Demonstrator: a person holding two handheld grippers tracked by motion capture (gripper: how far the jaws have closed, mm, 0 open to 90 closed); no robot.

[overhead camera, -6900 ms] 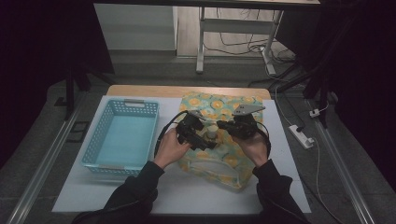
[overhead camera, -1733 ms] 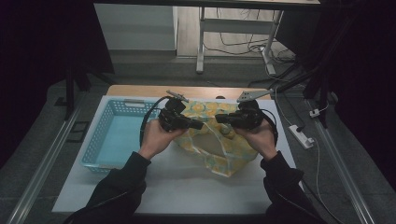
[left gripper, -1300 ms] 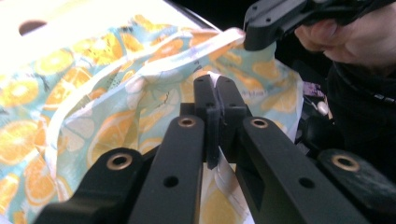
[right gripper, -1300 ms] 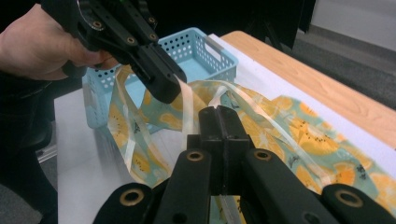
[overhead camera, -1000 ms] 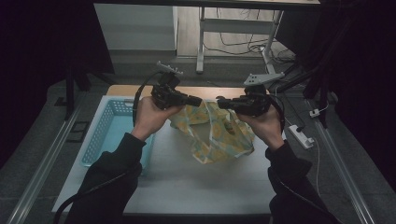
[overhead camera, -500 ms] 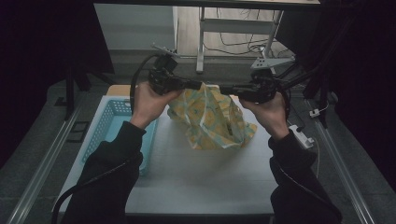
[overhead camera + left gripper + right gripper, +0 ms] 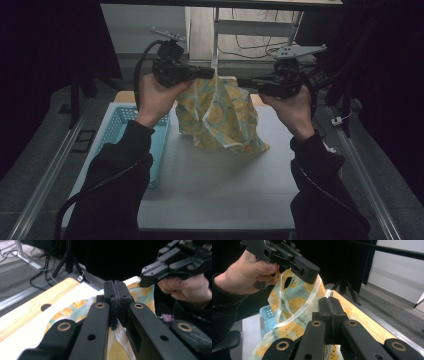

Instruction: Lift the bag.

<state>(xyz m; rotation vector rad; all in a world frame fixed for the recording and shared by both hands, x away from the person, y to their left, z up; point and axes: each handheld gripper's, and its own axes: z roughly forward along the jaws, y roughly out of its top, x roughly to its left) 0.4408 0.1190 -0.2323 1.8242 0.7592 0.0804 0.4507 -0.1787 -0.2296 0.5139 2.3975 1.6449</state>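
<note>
A fabric bag (image 7: 220, 115) printed with yellow lemons on pale teal hangs above the white table (image 7: 225, 185), stretched between both grippers. My left gripper (image 7: 210, 73) is shut on its upper left edge and my right gripper (image 7: 243, 81) is shut on its upper right edge. In the left gripper view the closed jaws (image 7: 115, 286) pinch the bag (image 7: 72, 308), with the right gripper (image 7: 147, 278) beyond them. In the right gripper view the closed jaws (image 7: 329, 301) clamp the pale rim of the bag (image 7: 294, 300); the left gripper (image 7: 309, 272) holds the corner by a handle loop.
A light blue plastic basket (image 7: 117, 125) stands at the table's left side, partly under the left forearm. A wooden strip (image 7: 359, 315) runs along the table's far edge. Metal rails (image 7: 45, 175) flank the table, and cables lie on the floor beyond.
Both hands have risen and kept their grip, lifting the bag from a heap on the table until most of it hangs in the air.
</note>
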